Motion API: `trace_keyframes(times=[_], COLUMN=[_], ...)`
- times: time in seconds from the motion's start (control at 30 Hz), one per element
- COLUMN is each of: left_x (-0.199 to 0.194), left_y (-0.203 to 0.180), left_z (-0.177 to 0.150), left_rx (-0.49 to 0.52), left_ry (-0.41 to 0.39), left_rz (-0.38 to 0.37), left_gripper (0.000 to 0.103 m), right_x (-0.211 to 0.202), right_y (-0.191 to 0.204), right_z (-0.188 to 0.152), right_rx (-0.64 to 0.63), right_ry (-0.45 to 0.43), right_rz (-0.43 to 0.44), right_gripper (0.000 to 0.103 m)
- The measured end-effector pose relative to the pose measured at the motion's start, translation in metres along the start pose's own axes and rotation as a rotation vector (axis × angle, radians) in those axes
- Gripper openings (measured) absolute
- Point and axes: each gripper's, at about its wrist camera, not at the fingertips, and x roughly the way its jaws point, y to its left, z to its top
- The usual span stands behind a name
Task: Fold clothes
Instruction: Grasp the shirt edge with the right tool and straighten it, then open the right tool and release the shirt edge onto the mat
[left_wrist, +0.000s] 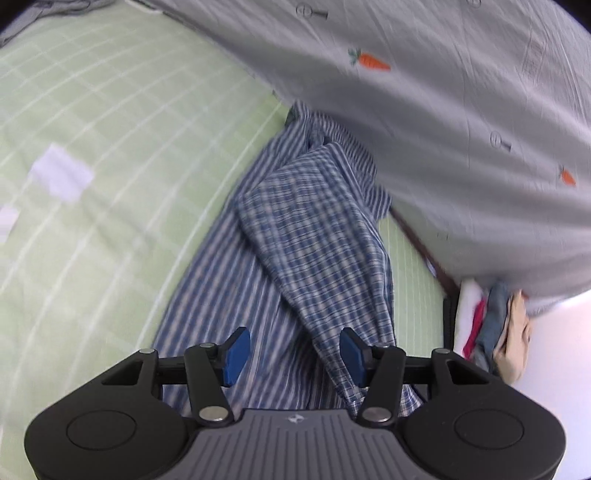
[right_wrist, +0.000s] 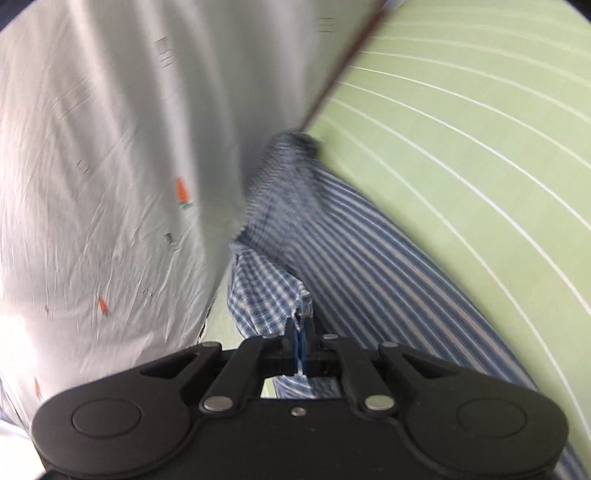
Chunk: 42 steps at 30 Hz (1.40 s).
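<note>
- The right gripper (right_wrist: 298, 341) has its fingers clamped shut on a thin edge of the shirt (right_wrist: 354, 266); cloth pokes out on both sides of the pads.
- The left gripper (left_wrist: 291, 350) has its fingers apart and empty, hanging just above the shirt (left_wrist: 295, 236) with nothing pressed between the blue pads (left_wrist: 236, 350).
- The shirt lies on the bed (left_wrist: 110, 122), stretched out along the foot of the grey sheet (left_wrist: 461, 92) with carrots on it, its far end bunched up against that sheet.
- To my eye the step in hand is drawing a flap across to make a fold. To do it well, the right hand should keep the edge taut and low, carry it straight over and lay it flat, not drop it in a heap.
- The left hand would do best to pin or take the matching edge, so the body does not drag along.
- The shirt is blue and white: plain stripes on the broad lower layer, a finer check on the flap (left_wrist: 325, 258) lying folded over it.
- It looks thin, soft and creased, so it will likely slip and wrinkle unless smoothed after each fold.
</note>
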Motion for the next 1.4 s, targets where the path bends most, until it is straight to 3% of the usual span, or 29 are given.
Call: trace_keyframes(times=[0.23, 0.5, 0.67, 0.9, 1.2, 1.4], left_x=[-0.01, -0.018, -0.022, -0.02, -0.014, -0.011], left_y=[0.006, 0.009, 0.014, 0.017, 0.013, 0.009], left_z=[-0.036, -0.065, -0.08, -0.101, -0.111, -0.116], left_rx=[0.07, 0.139, 0.179, 0.24, 0.282, 0.301], left_ry=[0.036, 0.059, 0.068, 0.099, 0.116, 0.115], left_rz=[0.073, 0.168, 0.239, 0.345, 0.395, 0.418], left_gripper=[0.054, 0.054, 0.055, 0.055, 0.055, 0.055], right_x=[-0.034, -0.058, -0.056, -0.05, -0.051, -0.052], right_y=[-0.044, -0.033, -0.026, -0.018, -0.027, -0.031], right_z=[-0.037, -0.047, -0.055, -0.062, -0.061, -0.064], right_rx=[0.064, -0.081, -0.271, -0.488, -0.513, -0.551], right_ry=[0.039, 0.021, 0.049, 0.089, 0.118, 0.126], right_rz=[-0.119, -0.163, -0.285, -0.368, -0.407, -0.466], right_gripper=[0.002, 0.002, 0.002, 0.003, 0.005, 0.013])
